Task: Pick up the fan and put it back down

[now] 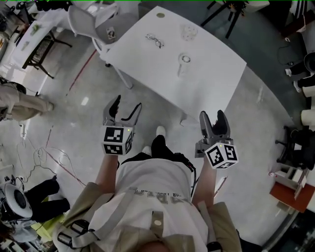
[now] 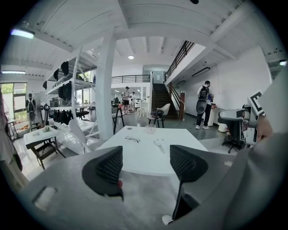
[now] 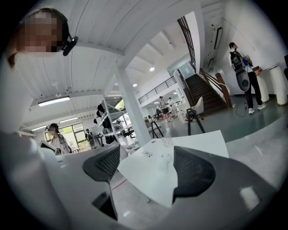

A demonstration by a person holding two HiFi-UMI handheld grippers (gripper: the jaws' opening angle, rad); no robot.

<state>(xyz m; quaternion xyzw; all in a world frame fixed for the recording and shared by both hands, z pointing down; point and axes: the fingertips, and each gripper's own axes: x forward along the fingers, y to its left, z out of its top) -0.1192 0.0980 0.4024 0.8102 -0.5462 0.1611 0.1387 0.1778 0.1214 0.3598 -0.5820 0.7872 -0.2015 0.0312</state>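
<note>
Matt white table (image 1: 211, 74), glossy polished floor (image 1: 74, 118), clear glass cup (image 1: 188, 32), left gripper (image 1: 127, 104) with matt black ribbed pads (image 2: 110, 167)

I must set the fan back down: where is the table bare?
Bare: the near half of the table, between the fan and the near edge, and its right side. Crowded: the far end, with eyeglasses, a glass and a disc.

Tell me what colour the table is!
The table is plain white. It shows best in the head view.

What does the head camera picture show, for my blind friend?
A person stands before a white table, with left gripper and right gripper open and empty. Glasses and a small fan lie on it.
</note>
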